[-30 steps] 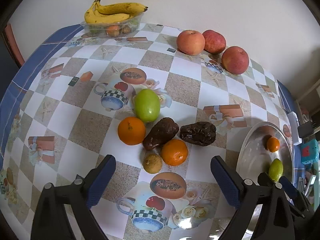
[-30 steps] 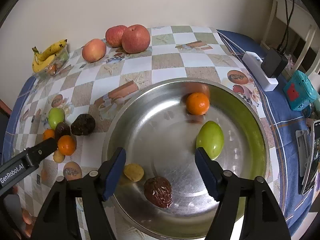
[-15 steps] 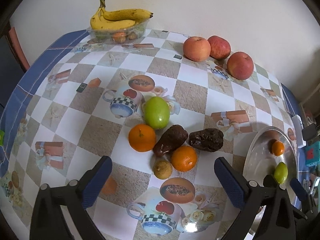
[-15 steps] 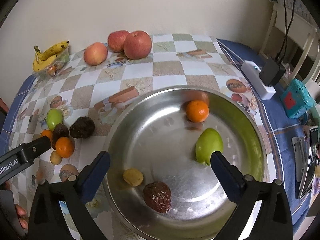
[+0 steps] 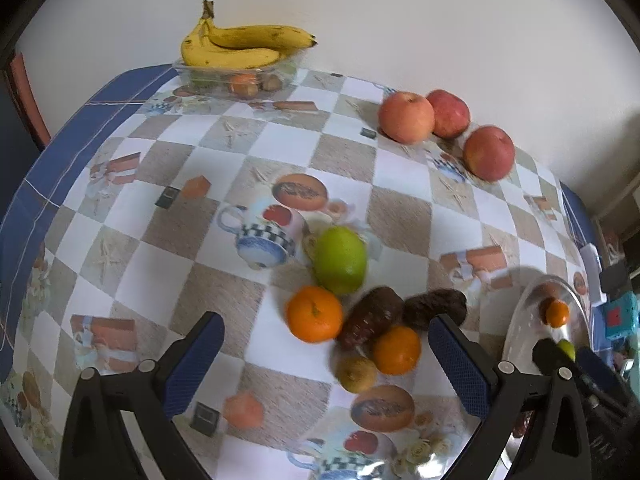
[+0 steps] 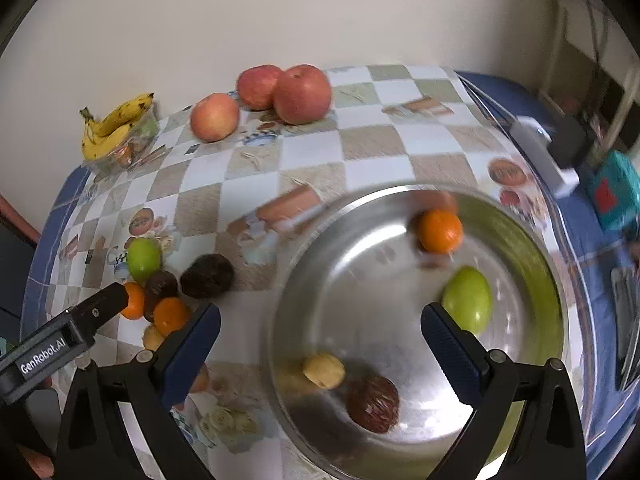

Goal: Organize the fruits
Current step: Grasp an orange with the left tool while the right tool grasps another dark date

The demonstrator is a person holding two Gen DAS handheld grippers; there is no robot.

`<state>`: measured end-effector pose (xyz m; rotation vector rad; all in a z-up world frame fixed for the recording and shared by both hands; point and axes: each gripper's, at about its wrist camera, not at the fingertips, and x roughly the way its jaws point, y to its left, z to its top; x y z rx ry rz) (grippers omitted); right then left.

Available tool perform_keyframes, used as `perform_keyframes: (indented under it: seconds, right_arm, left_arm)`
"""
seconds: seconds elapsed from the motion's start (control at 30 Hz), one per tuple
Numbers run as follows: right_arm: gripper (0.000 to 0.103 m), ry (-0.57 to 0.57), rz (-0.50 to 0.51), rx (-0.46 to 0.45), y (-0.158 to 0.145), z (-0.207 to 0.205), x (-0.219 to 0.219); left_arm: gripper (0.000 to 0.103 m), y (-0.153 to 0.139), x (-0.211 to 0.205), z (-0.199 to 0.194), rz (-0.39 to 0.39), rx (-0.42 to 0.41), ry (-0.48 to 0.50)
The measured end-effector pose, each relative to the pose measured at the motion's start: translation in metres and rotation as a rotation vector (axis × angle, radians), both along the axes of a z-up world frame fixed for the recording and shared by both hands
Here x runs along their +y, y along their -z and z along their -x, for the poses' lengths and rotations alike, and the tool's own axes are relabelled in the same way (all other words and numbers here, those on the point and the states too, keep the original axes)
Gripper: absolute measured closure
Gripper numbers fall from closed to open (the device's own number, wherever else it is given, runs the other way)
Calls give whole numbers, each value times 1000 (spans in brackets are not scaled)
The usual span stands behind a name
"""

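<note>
A cluster of fruit lies mid-table in the left wrist view: a green fruit (image 5: pixel 340 260), two oranges (image 5: pixel 314 313) (image 5: pixel 397 350), two dark brown fruits (image 5: pixel 370 322) (image 5: pixel 434 308) and a small yellow-brown fruit (image 5: pixel 355 374). My left gripper (image 5: pixel 326 364) is open and empty just in front of them. My right gripper (image 6: pixel 320 354) is open and empty above the metal bowl (image 6: pixel 532 248), which holds an orange (image 6: pixel 439 231), a green fruit (image 6: pixel 468 299), a yellow fruit (image 6: pixel 324 371) and a brown fruit (image 6: pixel 373 404).
Three apples (image 5: pixel 406 117) (image 5: pixel 448 113) (image 5: pixel 489 153) sit at the far side by the wall. Bananas (image 5: pixel 240 46) lie on a clear tray (image 5: pixel 208 78) at the far left corner. A white adapter (image 6: pixel 542 154) and a teal device (image 6: pixel 612 194) lie right of the bowl.
Both grippers have pulled back and up. The right gripper's jaws opened wider. The left view has swung left, so the fruit cluster now sits further right. No fruit has moved.
</note>
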<state>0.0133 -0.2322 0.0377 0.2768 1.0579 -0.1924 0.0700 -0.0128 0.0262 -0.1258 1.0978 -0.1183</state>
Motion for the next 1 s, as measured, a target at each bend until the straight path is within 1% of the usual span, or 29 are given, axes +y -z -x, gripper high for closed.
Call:
perform_keyframes:
  seconds: [0.13,0.2,0.3,0.43,0.5,0.67,0.7,0.77,0.8,0.83,0.9,0.97,1.0]
  right_arm:
    - [3,-24,-2,-18,-13,-19,15]
    - [3,-54,-9,-34,-18,-30,27]
    - [3,-102,-37,-53,-19,-43,43]
    - [3,-138,-41,-61,-13,-58,59]
    - [3,-151,-40,-46,-8,-64,63]
    - [3,-156,-49,-15,9,-69,62]
    - [5,-160,-46,-4,14,-70,63]
    - [16,-163,-38,17,21,-70,63]
    - [25,-162,-39,24,24,-70,63]
    - [27,-158,-44,32,27,-69,62]
    - [28,-154,-53,44,33,-68,61]
    - [36,-154,-49,55,39,-68,62]
    - [42,-154,-49,62,42,-68,62]
  left_arm:
    - [0,-7,23,-9,56,-30,-38]
    - [0,-12,35,-12,61,-66,-63]
    - [0,-18,47,-18,55,-82,-76]
    - [0,-17,59,-25,101,-81,-113]
    - [0,-15,61,-28,102,-92,-124]
    - [0,-2,53,-35,93,-54,-100]
    - [0,0,48,-35,83,-45,-80]
    - [0,5,40,-35,56,-29,-55]
    - [0,10,35,-35,47,-12,-43]
    - [0,13,33,-35,48,3,-36]
    - [0,21,30,-34,52,32,-34]
    - [2,30,30,-33,65,72,-48]
    - [3,36,31,-33,89,100,-56]
